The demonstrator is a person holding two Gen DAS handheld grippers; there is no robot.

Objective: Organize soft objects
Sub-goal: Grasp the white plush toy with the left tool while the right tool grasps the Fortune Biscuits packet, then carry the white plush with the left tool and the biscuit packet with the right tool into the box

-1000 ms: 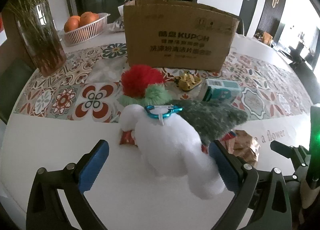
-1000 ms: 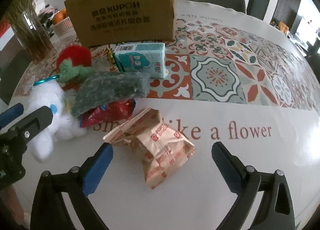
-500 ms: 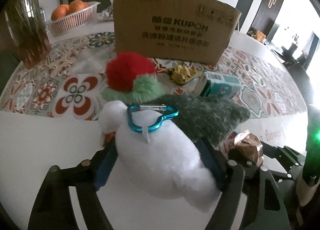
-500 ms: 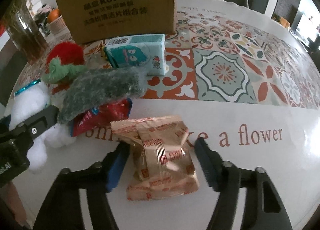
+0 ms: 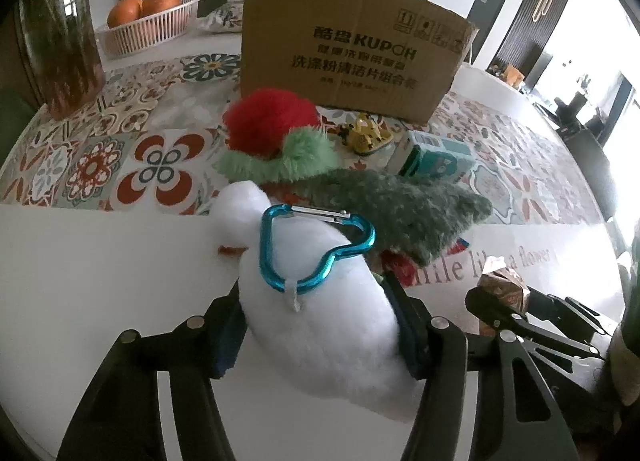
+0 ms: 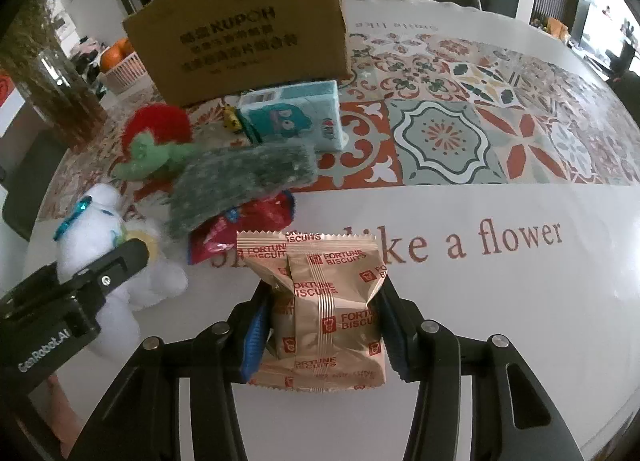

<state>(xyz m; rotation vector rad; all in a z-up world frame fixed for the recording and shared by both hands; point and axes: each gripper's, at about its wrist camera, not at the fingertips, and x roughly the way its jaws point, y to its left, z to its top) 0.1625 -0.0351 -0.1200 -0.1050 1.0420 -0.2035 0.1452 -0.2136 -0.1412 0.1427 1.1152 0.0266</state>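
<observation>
My left gripper (image 5: 316, 325) is shut on a white plush toy (image 5: 320, 301) with a blue carabiner (image 5: 316, 245), held just above the white table. The plush also shows in the right wrist view (image 6: 104, 229). My right gripper (image 6: 324, 325) is shut on a gold Fortune Biscuits packet (image 6: 328, 301), which also shows in the left wrist view (image 5: 504, 285). A red and green plush (image 5: 272, 137), a grey-green fuzzy plush (image 5: 400, 209) and a red wrapper (image 6: 240, 229) lie ahead. A cardboard box (image 5: 352, 61) stands behind them.
A teal tissue pack (image 6: 296, 117) and a small yellow toy (image 5: 364, 137) lie in front of the box. A glass vase (image 5: 60, 41) and a basket of oranges (image 5: 148, 21) stand at the far left. The patterned runner (image 6: 460, 121) crosses the table.
Both grippers moved forward and closed, the left on the white plush and the right on the biscuit packet. Both things now sit raised between the fingers.
</observation>
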